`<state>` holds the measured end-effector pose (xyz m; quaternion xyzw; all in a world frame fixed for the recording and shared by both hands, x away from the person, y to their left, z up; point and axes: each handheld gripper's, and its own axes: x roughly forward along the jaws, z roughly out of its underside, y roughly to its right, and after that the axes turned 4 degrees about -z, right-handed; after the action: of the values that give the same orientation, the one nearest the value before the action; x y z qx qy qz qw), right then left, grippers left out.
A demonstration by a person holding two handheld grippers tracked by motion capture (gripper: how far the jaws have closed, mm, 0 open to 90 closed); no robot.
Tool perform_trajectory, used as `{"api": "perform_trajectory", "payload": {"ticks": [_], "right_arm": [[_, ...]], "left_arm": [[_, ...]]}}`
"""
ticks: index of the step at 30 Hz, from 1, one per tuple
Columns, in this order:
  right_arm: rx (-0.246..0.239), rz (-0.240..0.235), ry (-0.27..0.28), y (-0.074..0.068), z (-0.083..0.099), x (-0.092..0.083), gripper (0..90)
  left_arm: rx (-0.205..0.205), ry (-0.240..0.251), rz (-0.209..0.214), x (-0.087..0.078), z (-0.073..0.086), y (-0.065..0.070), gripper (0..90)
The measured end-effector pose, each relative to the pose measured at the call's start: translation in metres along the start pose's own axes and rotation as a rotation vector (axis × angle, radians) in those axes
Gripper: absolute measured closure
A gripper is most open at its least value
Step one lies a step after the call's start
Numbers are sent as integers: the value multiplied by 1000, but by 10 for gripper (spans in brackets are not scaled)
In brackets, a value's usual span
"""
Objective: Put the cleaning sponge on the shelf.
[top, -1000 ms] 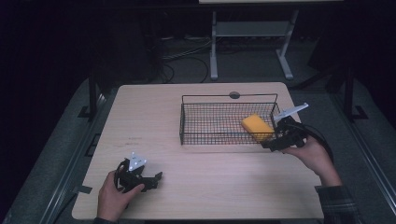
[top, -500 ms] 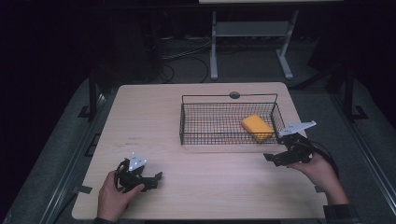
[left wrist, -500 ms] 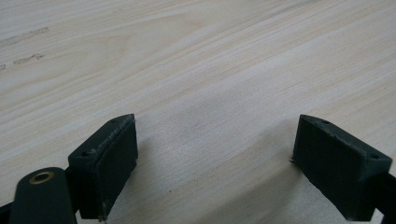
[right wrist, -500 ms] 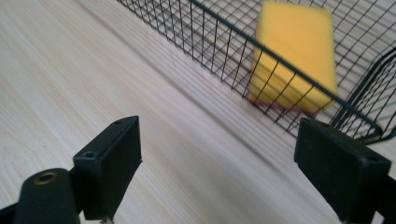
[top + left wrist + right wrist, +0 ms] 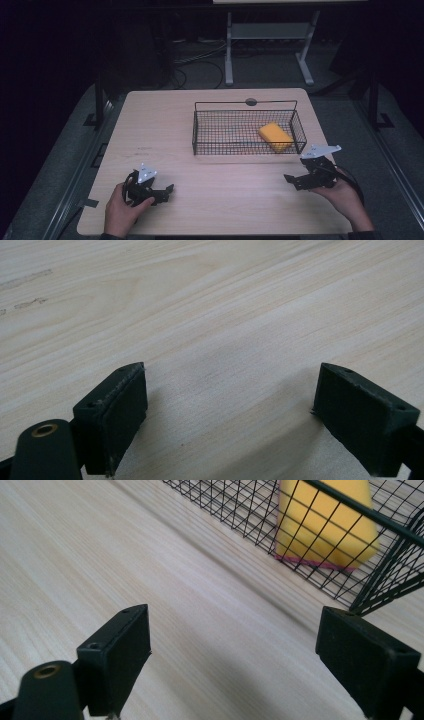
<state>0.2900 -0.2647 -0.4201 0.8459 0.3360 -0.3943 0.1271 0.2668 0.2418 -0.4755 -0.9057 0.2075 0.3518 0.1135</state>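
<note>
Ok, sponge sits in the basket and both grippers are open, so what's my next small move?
Probably rest the right gripper on the table and stop: the sponge lies inside the wire basket, both grippers are open and empty, and the left gripper is already low.

A pale wooden table with rounded corners fills the middle of the high view, its light grain running across the top and a small dark round fitting set near its far edge. A black wire basket stands directly on the table, right of centre in the frame, with a yellow sponge lying in its right end. Faint dark marks show on the wood left of the basket.
</note>
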Motion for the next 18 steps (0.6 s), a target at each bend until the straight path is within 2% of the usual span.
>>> {"api": "perform_trajectory", "payload": {"ticks": [3,6,11,18], "right_arm": [[0,9,14,-2,6,0,136],[12,-7,33,-3,13,1,133],[25,-1,51,-5,26,4,130],[37,-12,46,-5,41,8,115]], "left_arm": [[0,0,0,0,0,0,130],[0,0,0,0,0,0,130],[1,-1,-1,0,0,0,130],[0,0,-1,0,0,0,130]]}}
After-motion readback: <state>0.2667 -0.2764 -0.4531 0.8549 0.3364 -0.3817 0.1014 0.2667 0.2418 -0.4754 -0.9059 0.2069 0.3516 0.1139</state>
